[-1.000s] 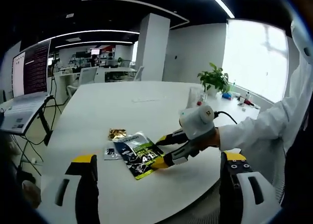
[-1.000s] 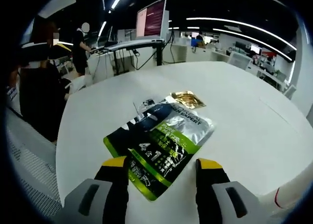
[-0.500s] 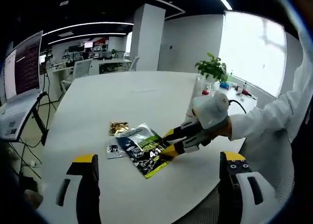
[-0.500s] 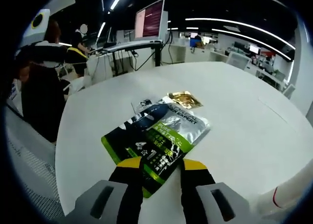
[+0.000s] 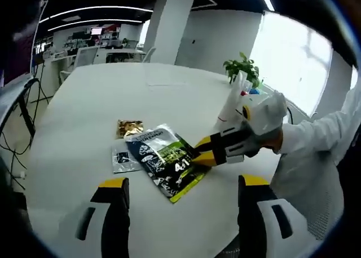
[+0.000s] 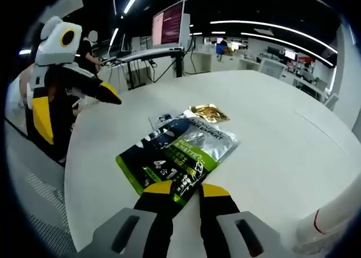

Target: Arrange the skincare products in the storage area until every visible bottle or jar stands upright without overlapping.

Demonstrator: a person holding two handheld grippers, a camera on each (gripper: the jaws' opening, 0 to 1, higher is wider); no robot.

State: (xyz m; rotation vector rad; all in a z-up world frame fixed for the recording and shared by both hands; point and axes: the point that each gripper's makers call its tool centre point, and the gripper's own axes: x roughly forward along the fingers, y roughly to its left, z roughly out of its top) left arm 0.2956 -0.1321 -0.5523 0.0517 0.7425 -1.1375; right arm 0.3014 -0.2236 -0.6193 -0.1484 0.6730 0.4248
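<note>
Sachets, not bottles: a big green-and-black foil pouch (image 6: 179,154) lies flat on the white round table (image 6: 282,123), overlapping a small clear-grey packet (image 5: 123,159), with a gold packet (image 6: 208,112) just beyond. Right gripper (image 6: 180,189) has its jaws nearly together on the pouch's near corner (the edge sits between the yellow tips), also seen in the left gripper view (image 5: 206,152). Left gripper (image 5: 180,187) hangs above the table, jaws wide apart, holding nothing.

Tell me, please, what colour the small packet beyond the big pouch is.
Gold, clearest in the right gripper view.
</note>
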